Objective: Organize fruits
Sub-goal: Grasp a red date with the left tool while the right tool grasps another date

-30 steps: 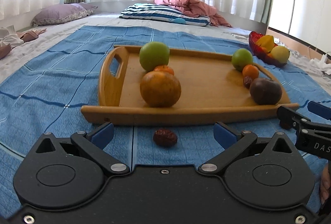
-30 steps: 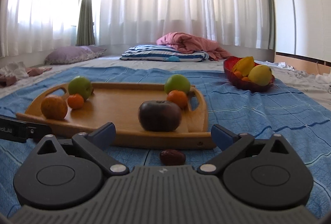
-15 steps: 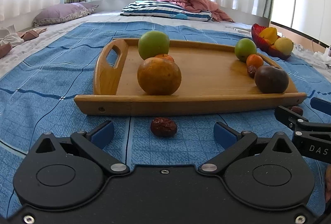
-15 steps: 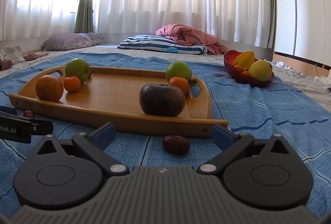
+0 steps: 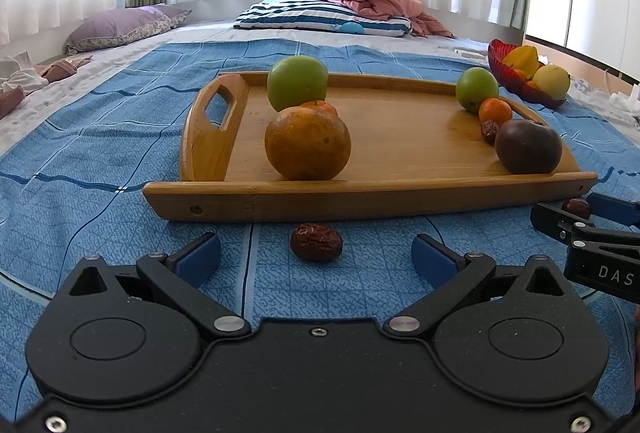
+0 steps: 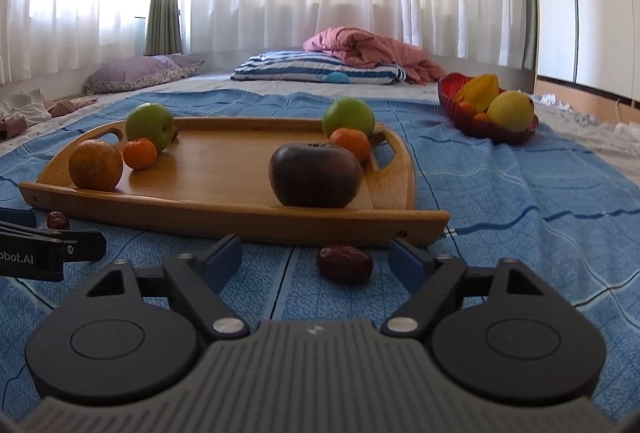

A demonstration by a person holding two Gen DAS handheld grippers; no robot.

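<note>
Both grippers have dropped lower & closer to the blue blanket (image 6: pixel 520 193) vs a sec ago, so each red date now sits higher up between its jaws. Left gripper (image 5: pixel 316 253): jaws wide apart, nothing held; one date (image 5: pixel 316 242) lies on the blanket between the blue pads, touching neither, just off the wooden tray's (image 5: pixel 400 161) near edge. Right gripper (image 6: pixel 316 257): jaws closing, still clear of the 2nd date (image 6: pixel 345 263), which lies between them near the tray's near right corner. On the tray, left end: big orange (image 5: pixel 307 143), small tangerine behind it, green apple (image 5: pixel 297 83). Right end: dark persimmon (image 6: pixel 315 175), tangerine (image 6: pixel 350 143), green apple (image 6: pixel 349 117), plus another date (image 5: pixel 489 131). Red bowl (image 6: pixel 476 123) w/ yellow fruit sits well apart, past the tray's right end.
</note>
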